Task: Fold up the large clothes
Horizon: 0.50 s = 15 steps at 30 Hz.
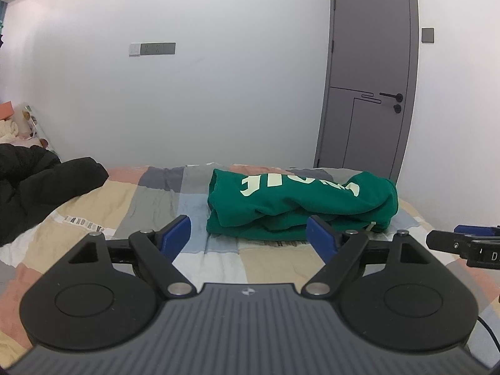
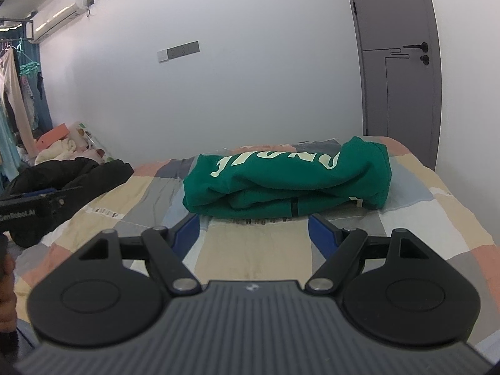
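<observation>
1. A home bedroom: a bed [image 1: 93,200] under a patchwork quilt lies beneath and ahead of the jaws.
2. Beyond them, a grey door [image 1: 372,72].
3. Up left, an air conditioner [image 2: 59,18]; hanging clothes [image 2: 15,93] below it.

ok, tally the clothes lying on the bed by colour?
Green: 1, folded sweatshirt
Black: 1, jacket at the bed's left edge
Total: 2
</observation>
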Available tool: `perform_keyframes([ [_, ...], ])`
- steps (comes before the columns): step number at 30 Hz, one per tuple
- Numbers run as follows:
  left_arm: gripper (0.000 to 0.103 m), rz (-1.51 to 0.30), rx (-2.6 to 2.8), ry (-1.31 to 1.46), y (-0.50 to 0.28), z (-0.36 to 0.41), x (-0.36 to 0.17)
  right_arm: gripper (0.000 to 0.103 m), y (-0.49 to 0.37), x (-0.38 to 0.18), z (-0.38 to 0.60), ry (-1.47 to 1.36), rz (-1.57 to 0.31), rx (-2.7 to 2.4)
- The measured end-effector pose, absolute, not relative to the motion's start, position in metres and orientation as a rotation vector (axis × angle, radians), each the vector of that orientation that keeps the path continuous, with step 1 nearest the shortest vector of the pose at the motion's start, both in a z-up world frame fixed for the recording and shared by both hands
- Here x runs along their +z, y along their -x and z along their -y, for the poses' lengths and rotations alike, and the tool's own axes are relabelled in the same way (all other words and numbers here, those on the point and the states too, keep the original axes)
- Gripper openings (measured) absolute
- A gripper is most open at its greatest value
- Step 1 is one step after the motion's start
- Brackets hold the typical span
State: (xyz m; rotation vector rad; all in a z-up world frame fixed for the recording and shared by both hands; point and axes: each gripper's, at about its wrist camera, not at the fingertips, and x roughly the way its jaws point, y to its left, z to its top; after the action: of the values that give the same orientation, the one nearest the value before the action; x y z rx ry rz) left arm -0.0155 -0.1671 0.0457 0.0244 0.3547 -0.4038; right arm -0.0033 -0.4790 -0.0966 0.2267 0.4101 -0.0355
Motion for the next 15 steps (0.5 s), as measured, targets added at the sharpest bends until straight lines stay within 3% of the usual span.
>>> perform_keyframes([
  [5, 0.101, -0.354, -0.406, -0.017, 0.0156, 0.1669, 0.0450, 0.079, 0.0020, -0.0974, 0.4798, -0.232, -0.414, -0.036],
  [15, 0.103, -0.370, -0.392, -0.004, 0.0146, 0.1632, 0.0467, 0.079, 0.0044, -0.0946, 0.4755, -0.211, -0.403, -0.048],
])
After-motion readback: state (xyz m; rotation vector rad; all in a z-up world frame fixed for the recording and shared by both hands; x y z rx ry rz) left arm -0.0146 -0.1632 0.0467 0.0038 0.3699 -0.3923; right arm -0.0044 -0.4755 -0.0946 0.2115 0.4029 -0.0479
